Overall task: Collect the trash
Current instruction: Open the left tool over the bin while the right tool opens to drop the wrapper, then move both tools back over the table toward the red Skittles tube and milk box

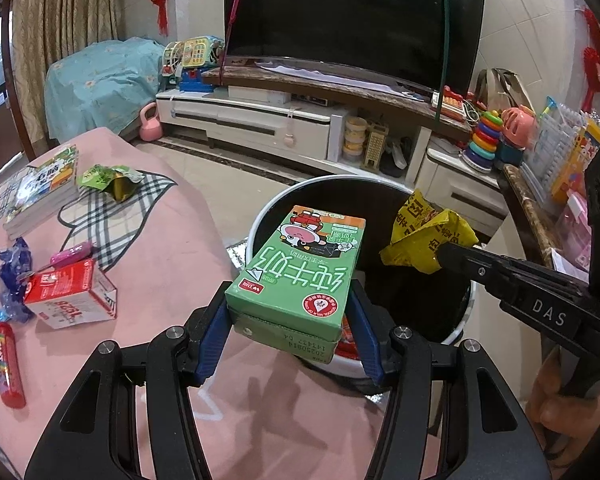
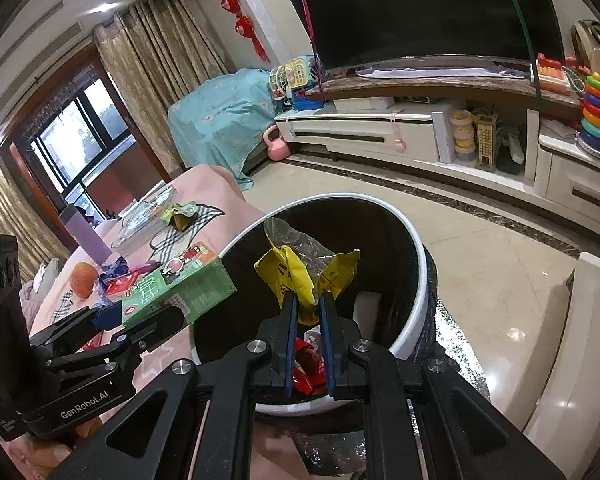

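My left gripper [image 1: 288, 300] is shut on a green milk carton [image 1: 296, 268] and holds it over the near rim of a round trash bin [image 1: 260, 220] with a white rim and black liner. The carton also shows in the right wrist view [image 2: 176, 292]. My right gripper [image 2: 308, 300] is shut on a crumpled yellow wrapper [image 2: 292, 276] and holds it above the bin's opening [image 2: 416, 280]. The wrapper also shows in the left wrist view [image 1: 424, 236]. Red wrappers [image 2: 306, 364] lie inside the bin.
On the pink tablecloth [image 1: 172, 240] lie a red carton [image 1: 68, 296], a green snack bag [image 1: 108, 180], blue plastic [image 1: 14, 268], a red tube [image 1: 8, 364], a pink item [image 1: 70, 256] and books [image 1: 40, 196]. A TV stand [image 1: 260, 120] and toys stand behind.
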`<state>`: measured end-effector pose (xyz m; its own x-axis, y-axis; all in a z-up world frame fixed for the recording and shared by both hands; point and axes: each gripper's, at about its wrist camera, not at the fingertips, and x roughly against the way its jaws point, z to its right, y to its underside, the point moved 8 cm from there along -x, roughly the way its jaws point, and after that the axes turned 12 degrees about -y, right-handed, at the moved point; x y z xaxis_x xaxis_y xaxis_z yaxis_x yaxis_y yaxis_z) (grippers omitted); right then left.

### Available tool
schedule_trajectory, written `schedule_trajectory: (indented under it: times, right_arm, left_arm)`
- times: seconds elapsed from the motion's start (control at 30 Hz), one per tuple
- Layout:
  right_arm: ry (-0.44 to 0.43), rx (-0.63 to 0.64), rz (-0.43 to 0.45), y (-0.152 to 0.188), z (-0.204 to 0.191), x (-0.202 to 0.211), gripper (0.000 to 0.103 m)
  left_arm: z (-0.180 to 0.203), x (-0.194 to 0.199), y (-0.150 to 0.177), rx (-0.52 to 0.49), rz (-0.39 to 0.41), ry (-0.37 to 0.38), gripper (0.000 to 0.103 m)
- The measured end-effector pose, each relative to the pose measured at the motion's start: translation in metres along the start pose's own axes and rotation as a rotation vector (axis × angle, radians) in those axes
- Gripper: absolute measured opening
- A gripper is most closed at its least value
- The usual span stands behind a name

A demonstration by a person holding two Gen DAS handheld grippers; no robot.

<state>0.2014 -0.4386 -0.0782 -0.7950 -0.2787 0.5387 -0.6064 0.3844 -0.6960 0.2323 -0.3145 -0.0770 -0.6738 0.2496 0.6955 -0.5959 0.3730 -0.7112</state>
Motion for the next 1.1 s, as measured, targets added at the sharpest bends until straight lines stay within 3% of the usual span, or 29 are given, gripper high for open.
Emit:
schedule_trajectory:
  times: [0.17, 0.23, 0.27, 0.4, 0.5, 0.57, 0.67, 1.1]
  right_arm:
    - [-0.007, -0.03, -0.013, 0.0, 0.008, -0.004, 0.022]
    - [-0.004, -0.037, -0.013, 0.001, 0.01, -0.004, 0.028]
    - [-0.006, -0.041, -0.013, 0.001, 0.011, -0.004, 0.036]
    - [-0.008, -0.043, 0.0, 0.002, 0.007, 0.0, 0.045]
    - [-0.024, -0.044, 0.012, 0.002, 0.002, 0.003, 0.057]
    - [-0.04, -0.044, 0.021, 0.002, -0.004, 0.005, 0.074]
    - [-0.072, -0.047, 0.028, 0.005, -0.016, 0.005, 0.09]
    - [-0.167, 0.033, -0.015, 0.036, -0.095, -0.011, 0.099]
  left_arm:
    - [0.0, -0.002, 0.002, 0.012, -0.01, 0.015, 0.063]
    - [-0.003, -0.001, 0.003, 0.018, -0.009, 0.006, 0.074]
    - [-0.005, 0.0, 0.004, 0.023, -0.007, 0.004, 0.074]
    - [-0.015, 0.005, 0.011, 0.043, -0.011, -0.007, 0.078]
    - [-0.028, 0.009, 0.023, 0.074, -0.021, -0.017, 0.08]
    - [-0.037, 0.013, 0.031, 0.091, -0.028, -0.025, 0.081]
    - [-0.055, 0.019, 0.045, 0.122, -0.038, -0.046, 0.082]
    - [-0.14, 0.053, 0.104, 0.281, -0.064, -0.136, 0.085]
